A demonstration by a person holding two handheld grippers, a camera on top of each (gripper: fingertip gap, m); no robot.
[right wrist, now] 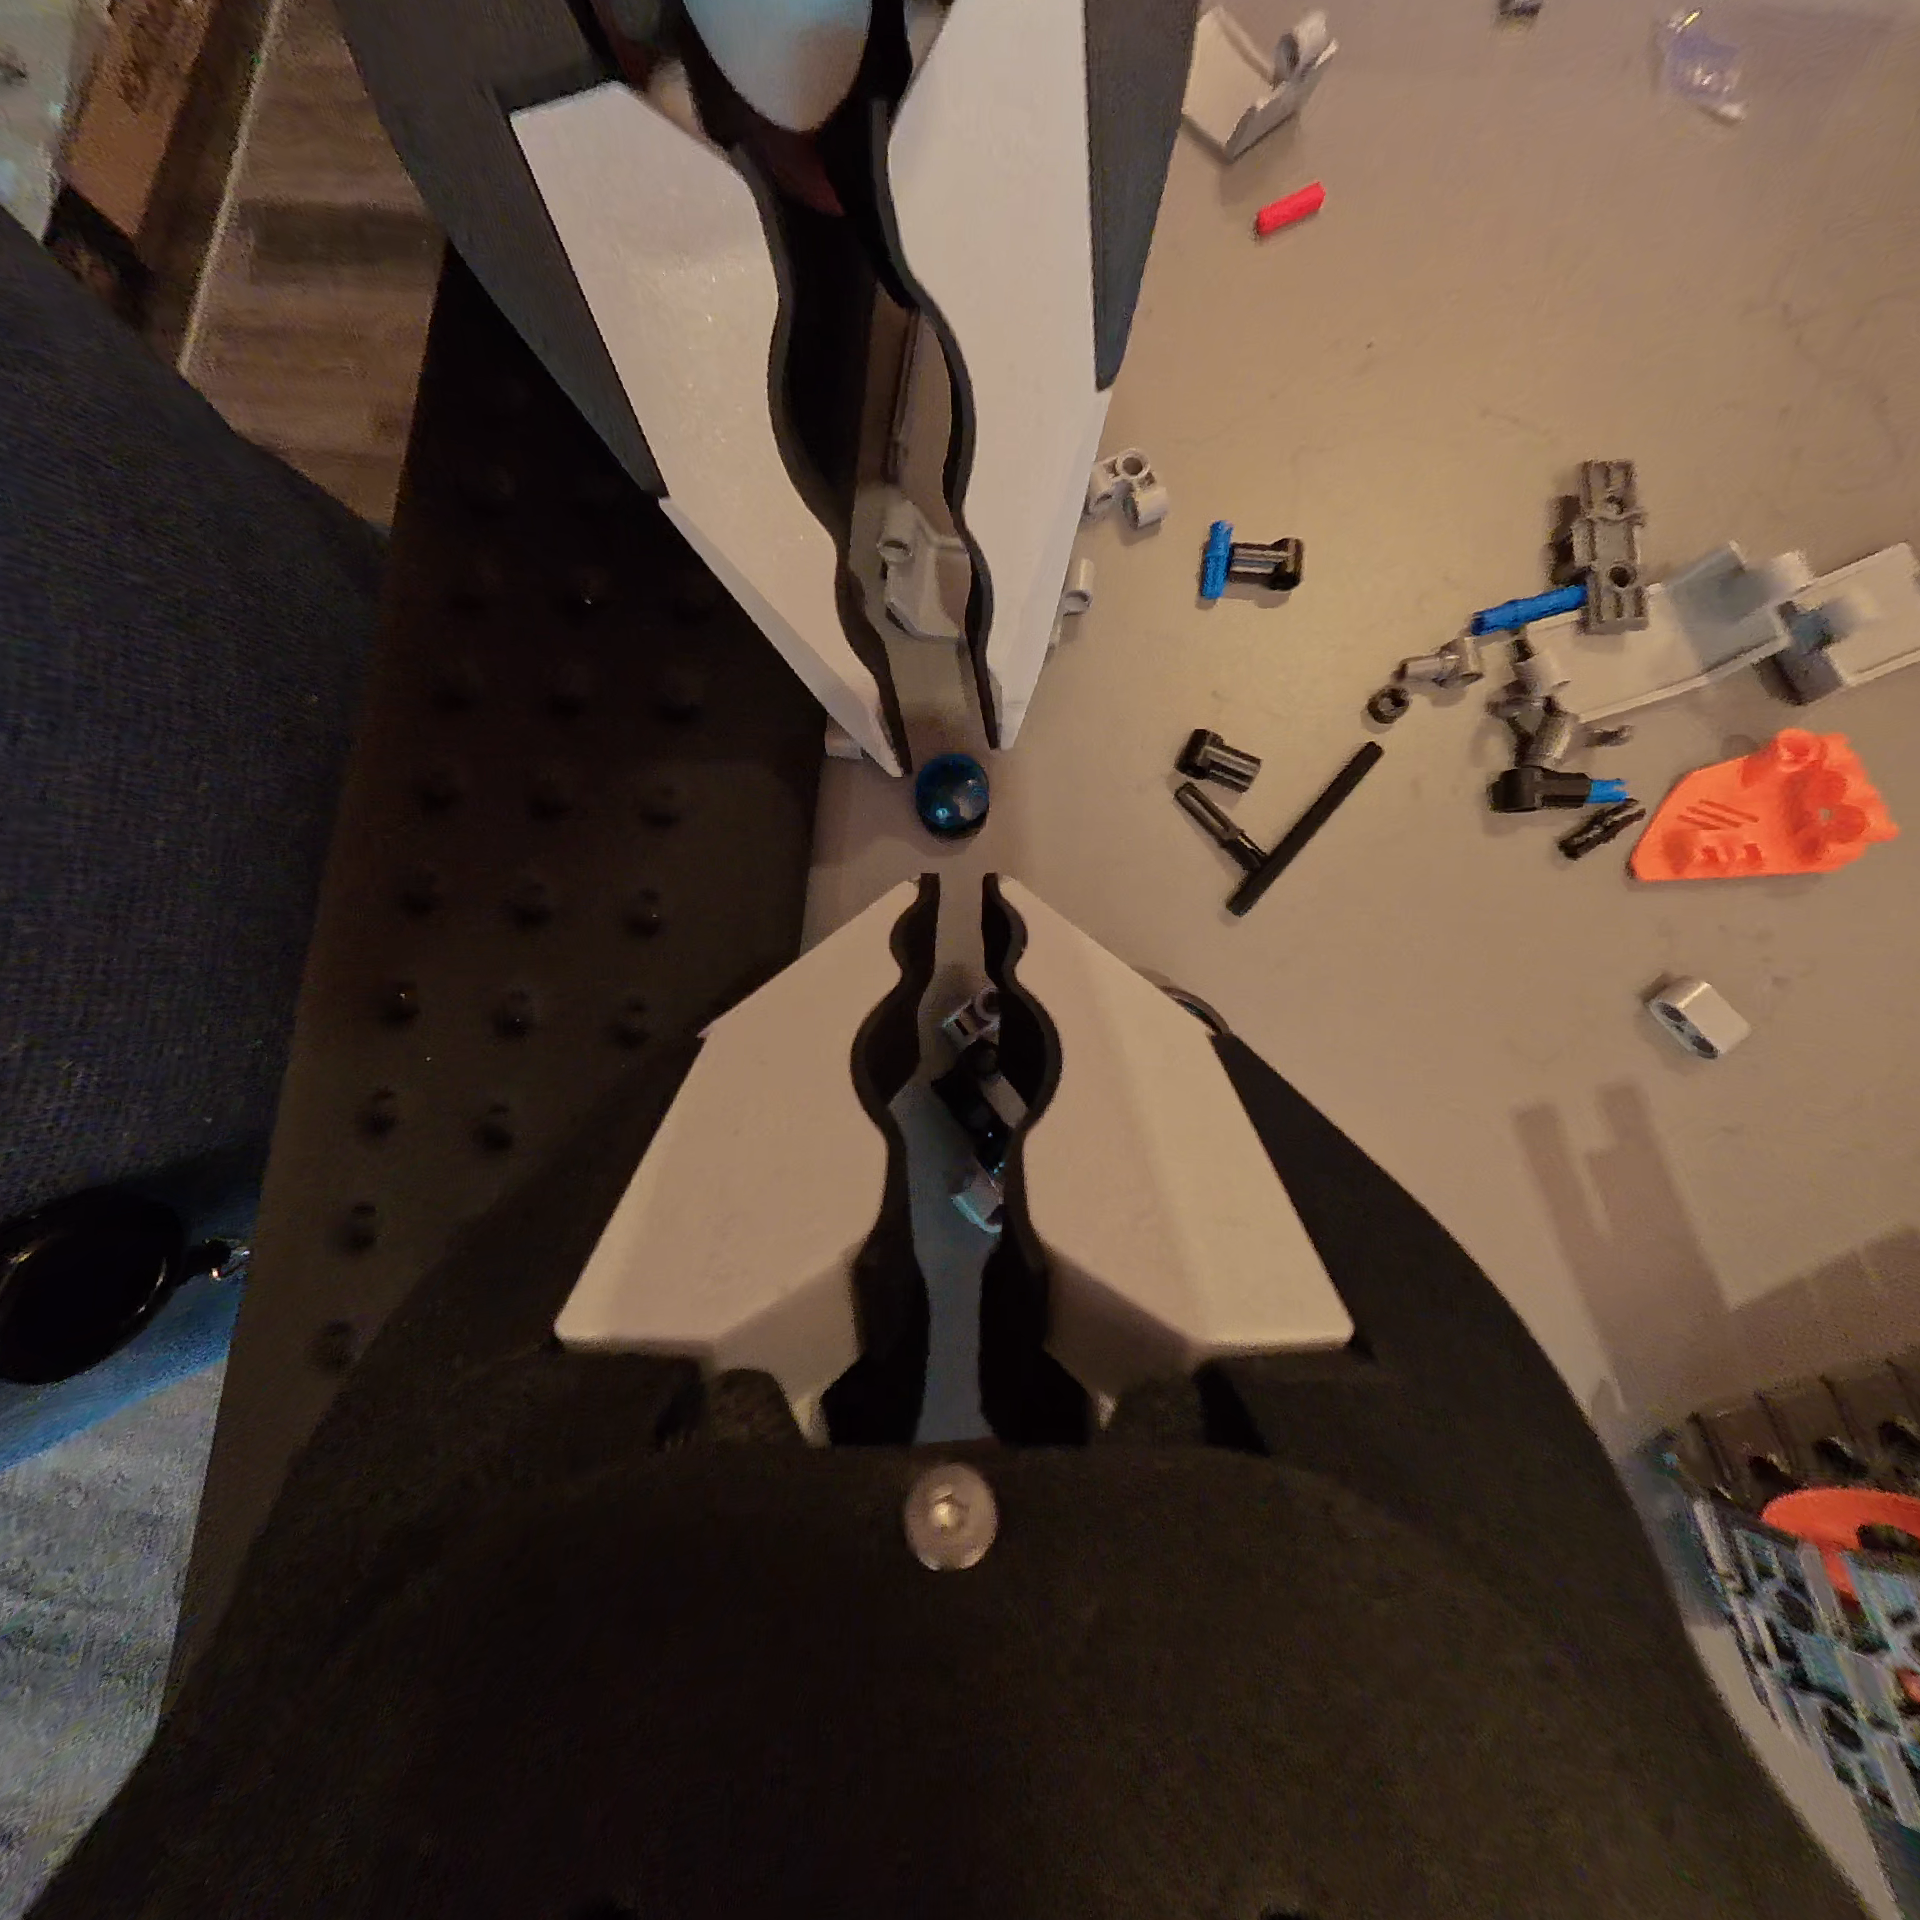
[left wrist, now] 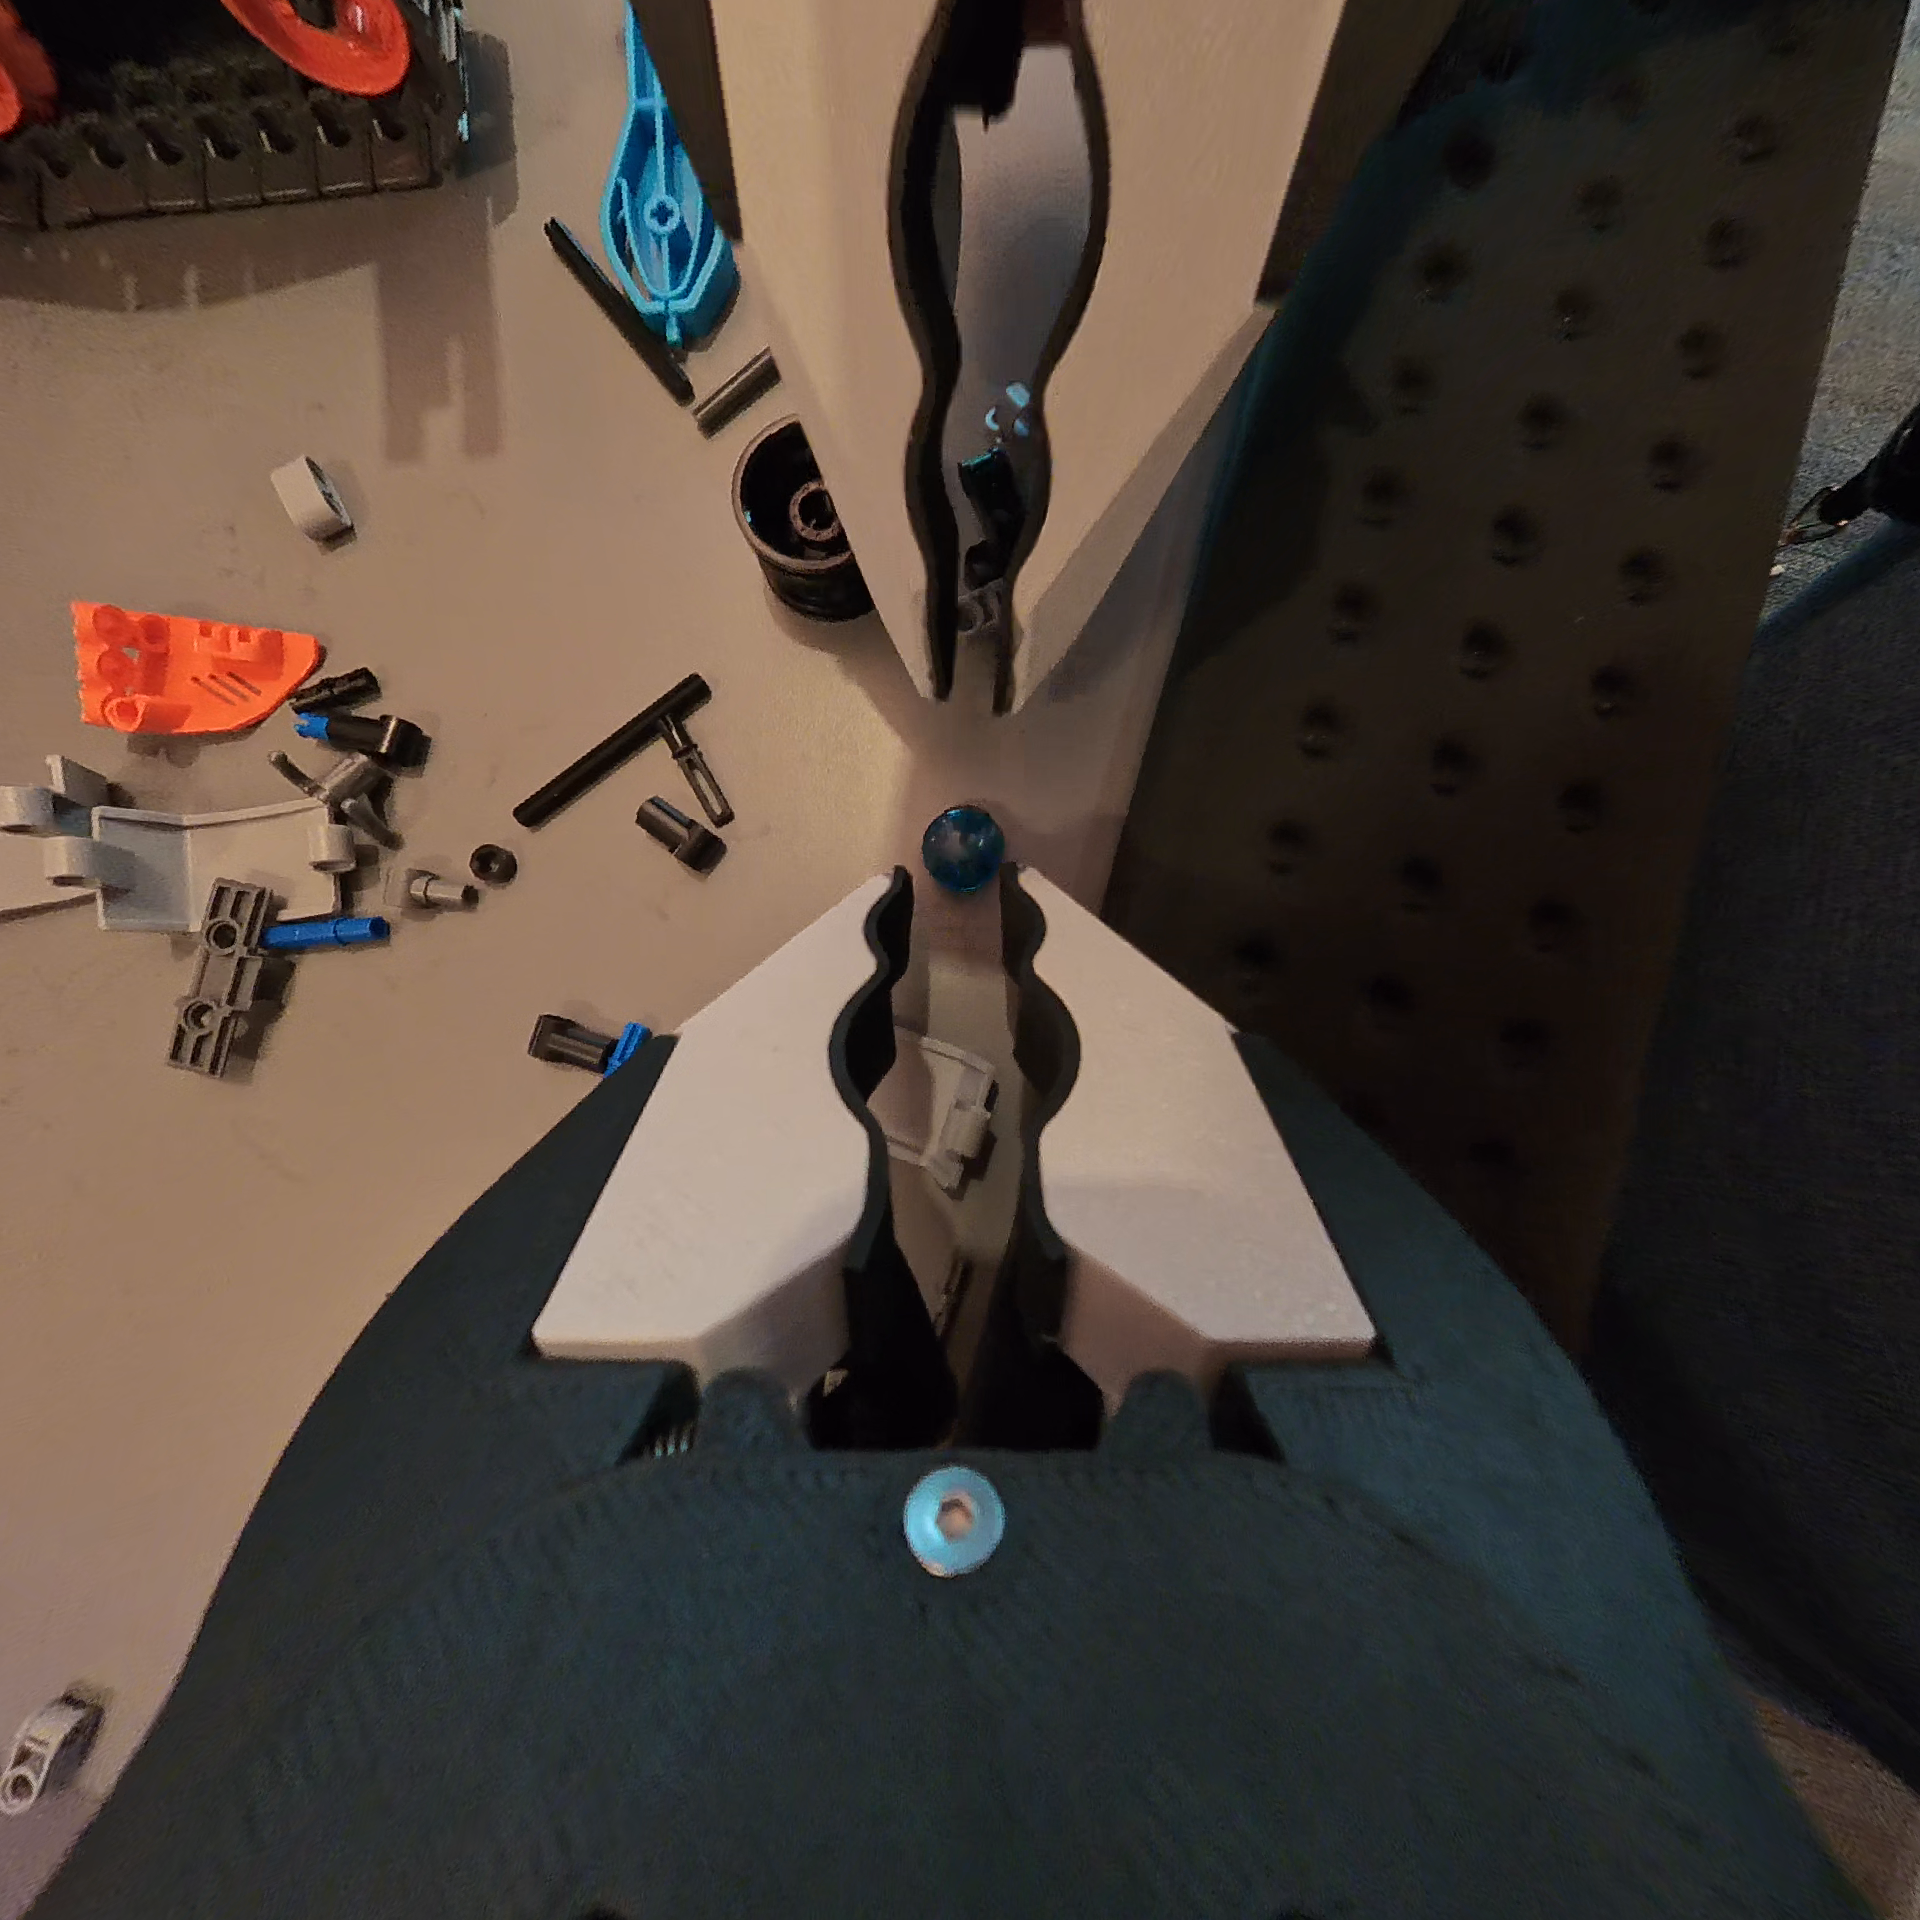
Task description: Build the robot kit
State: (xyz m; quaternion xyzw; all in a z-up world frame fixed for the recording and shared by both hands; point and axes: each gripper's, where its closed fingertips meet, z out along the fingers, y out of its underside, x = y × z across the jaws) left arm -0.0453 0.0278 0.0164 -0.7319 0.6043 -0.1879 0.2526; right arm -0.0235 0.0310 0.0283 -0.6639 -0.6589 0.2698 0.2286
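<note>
Facing tip to tip, the left gripper (left wrist: 956, 883) and right gripper (right wrist: 958, 881) are hovering with jaws slightly apart, flanking a small translucent blue ball (left wrist: 961, 849) on the grey bench (left wrist: 520, 1143).

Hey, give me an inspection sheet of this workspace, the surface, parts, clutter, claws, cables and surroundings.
Surface: grey table, scattered with parts.
Job's things: small blue ball at the table edge, between the two facing claws.
Clutter: orange panel, black axle, black wheel, tracked model.
Claws: left claw narrowly open, tips at the ball; right claw narrowly open, empty.
Cables: nothing seen.
Surroundings: dark perforated panel beside the table.
</note>
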